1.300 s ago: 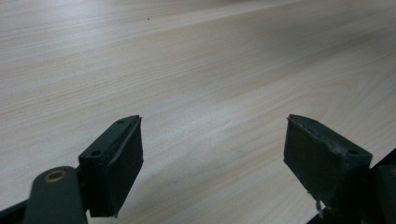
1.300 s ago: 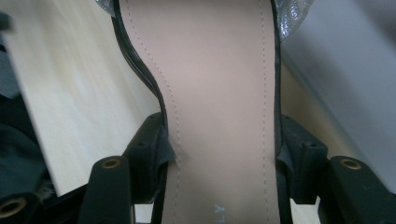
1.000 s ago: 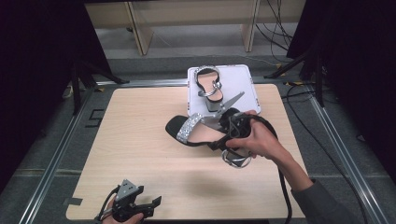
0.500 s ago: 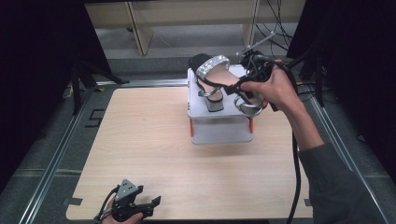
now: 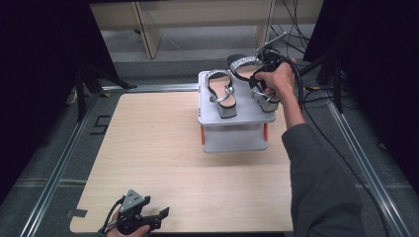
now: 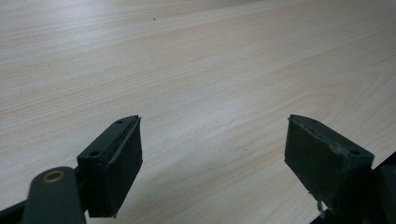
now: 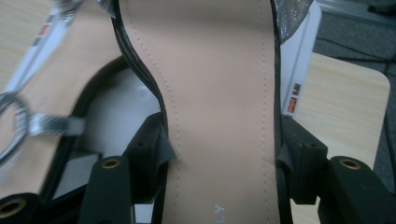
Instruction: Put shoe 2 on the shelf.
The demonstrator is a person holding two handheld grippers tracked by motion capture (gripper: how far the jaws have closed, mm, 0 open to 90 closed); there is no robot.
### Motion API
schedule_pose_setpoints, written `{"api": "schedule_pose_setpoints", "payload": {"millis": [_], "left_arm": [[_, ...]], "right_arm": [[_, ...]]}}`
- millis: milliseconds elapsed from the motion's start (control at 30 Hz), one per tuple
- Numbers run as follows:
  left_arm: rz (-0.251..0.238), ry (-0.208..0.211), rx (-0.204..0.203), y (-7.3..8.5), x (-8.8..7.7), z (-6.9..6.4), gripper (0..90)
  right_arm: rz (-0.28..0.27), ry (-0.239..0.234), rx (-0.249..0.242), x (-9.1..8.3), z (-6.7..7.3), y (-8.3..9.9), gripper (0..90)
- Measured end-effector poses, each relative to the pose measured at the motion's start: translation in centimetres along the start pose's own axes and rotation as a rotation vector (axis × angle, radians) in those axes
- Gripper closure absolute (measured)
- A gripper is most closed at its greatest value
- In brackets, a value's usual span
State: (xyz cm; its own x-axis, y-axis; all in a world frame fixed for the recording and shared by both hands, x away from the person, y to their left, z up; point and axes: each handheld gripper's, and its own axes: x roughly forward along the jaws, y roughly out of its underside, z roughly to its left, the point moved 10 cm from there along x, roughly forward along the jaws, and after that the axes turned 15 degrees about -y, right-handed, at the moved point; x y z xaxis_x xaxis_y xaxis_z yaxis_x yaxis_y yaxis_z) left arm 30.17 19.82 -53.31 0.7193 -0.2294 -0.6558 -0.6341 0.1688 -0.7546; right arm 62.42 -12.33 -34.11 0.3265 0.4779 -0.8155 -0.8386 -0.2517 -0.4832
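A grey two-level shoe rack stands at the table's far middle. One black heeled sandal with a glittery strap rests on its top shelf at the left. My right gripper holds a second matching sandal over the right part of that shelf. In the right gripper view the jaws are shut across the sandal's tan insole, one on each edge, and the rack shows beneath. My left gripper lies open at the table's near left edge. Between its fingers there is only bare wood.
The light wooden table spreads between the rack and the left gripper. Metal rails run along its sides. Black cables trail at the far right. A wooden shelf unit stands behind the table.
My right gripper has carried the second sandal from the table up and over to the rack's top shelf, then lowered it beside the first. The left gripper has stayed put.
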Motion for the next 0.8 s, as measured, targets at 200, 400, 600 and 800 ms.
{"api": "schedule_pose_setpoints", "payload": {"millis": [200,400,600,800], "left_arm": [[0.003,0.000,0.025,0.1,0.0,0.0,18.8],[-0.004,0.013,0.005,0.0,-0.1,-0.3,18.9],[-0.011,0.019,0.008,0.0,-0.1,-0.4,18.9],[-0.013,0.022,0.010,0.0,-0.1,-0.5,18.9]], "right_arm": [[0.013,0.054,0.052,1.5,-1.3,-0.3,42.4],[0.041,0.112,0.105,2.6,-1.8,-0.2,42.3],[0.060,0.162,0.112,3.2,-1.9,-0.2,42.2],[0.077,0.153,0.153,3.8,-1.1,-0.1,41.4]]}}
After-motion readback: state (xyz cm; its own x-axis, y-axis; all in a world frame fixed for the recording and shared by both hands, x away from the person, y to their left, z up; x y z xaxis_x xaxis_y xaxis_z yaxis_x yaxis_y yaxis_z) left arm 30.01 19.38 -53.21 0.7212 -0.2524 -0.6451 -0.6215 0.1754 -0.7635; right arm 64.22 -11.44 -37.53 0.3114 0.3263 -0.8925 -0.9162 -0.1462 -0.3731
